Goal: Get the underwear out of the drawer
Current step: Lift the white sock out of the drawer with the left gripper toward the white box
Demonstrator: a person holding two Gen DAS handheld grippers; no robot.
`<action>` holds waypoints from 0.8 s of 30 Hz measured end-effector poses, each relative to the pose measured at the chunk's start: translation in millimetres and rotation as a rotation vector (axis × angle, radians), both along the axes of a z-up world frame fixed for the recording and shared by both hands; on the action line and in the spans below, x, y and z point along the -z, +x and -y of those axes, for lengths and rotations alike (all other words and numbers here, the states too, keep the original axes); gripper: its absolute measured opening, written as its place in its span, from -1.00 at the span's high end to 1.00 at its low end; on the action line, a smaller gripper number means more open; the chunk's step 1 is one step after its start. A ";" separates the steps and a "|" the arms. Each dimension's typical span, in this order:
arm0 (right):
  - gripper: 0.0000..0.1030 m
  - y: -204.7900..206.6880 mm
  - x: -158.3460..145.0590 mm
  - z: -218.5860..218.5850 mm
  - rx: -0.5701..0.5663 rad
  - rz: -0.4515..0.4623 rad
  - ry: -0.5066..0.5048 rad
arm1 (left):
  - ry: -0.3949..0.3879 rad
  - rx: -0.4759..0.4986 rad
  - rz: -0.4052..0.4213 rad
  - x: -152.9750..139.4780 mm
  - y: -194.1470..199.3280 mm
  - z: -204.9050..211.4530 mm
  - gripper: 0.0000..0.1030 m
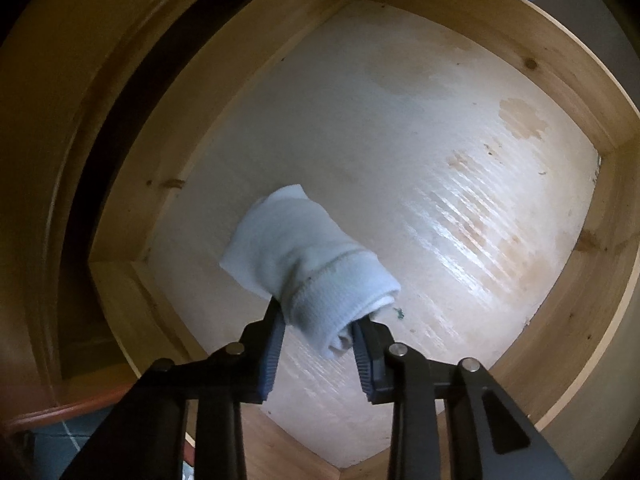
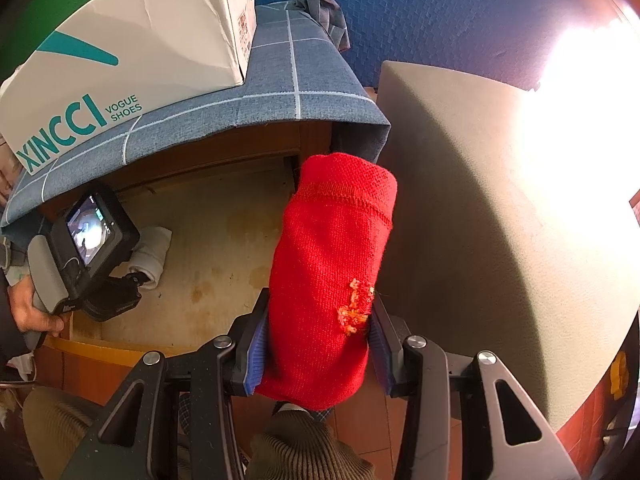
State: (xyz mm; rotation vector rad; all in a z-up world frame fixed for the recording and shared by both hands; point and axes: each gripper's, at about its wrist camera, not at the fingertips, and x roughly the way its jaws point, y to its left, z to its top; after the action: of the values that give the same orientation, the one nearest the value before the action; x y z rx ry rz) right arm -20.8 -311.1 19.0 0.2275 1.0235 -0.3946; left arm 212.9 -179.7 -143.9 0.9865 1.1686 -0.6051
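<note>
Left wrist view: left gripper (image 1: 320, 320) pinching white roll (image 1: 304, 256) end in drawer (image 1: 560, 80).
Right gripper (image 2: 320, 344): clamped on red roll (image 2: 332, 272).
Handling: soft, light — grip mid-roll.

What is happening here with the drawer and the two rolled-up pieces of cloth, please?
A person is emptying an open wooden drawer with a handheld gripper in each hand. The right gripper is shut on a rolled red knitted garment and holds it up in front of the drawer. The left gripper reaches into the drawer, its fingers around the end of a rolled white knitted garment that lies on the pale drawer floor. Nothing else shows inside the drawer.
</note>
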 end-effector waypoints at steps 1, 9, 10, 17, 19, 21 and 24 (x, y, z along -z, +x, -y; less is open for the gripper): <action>0.21 0.0 -0.1 0.0 -0.001 0.000 0.000 | -0.003 0.001 -0.004 -2.5 -1.9 0.1 0.39; 0.21 0.2 -0.5 -1.3 -0.013 0.003 -0.003 | -0.020 0.015 -0.028 -4.0 -18.4 -9.3 0.40; 0.21 0.1 -0.7 -1.4 -0.015 0.004 -0.005 | -0.021 0.017 -0.025 -12.8 -23.7 -10.4 0.40; 0.21 -0.5 -0.8 -2.5 -0.025 0.006 -0.003 | -0.067 0.007 -0.001 -44.4 -39.3 -30.3 0.40; 0.21 -0.2 -1.2 -4.5 -0.032 0.007 -0.005 | -0.092 -0.005 0.016 -53.4 -46.4 -37.7 0.40; 0.21 0.5 -1.6 -7.3 -0.042 0.008 -0.009 | -0.112 -0.013 0.018 -61.5 -56.2 -41.5 0.40; 0.21 2.0 -2.2 -11.0 -0.057 0.009 -0.011 | -0.135 -0.020 0.027 -66.8 -60.8 -50.5 0.40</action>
State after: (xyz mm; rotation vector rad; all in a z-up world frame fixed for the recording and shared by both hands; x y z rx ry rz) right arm -18.8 -300.1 21.2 0.1892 1.0169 -0.3469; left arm 152.2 -129.2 -77.1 0.8646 1.0977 -0.6440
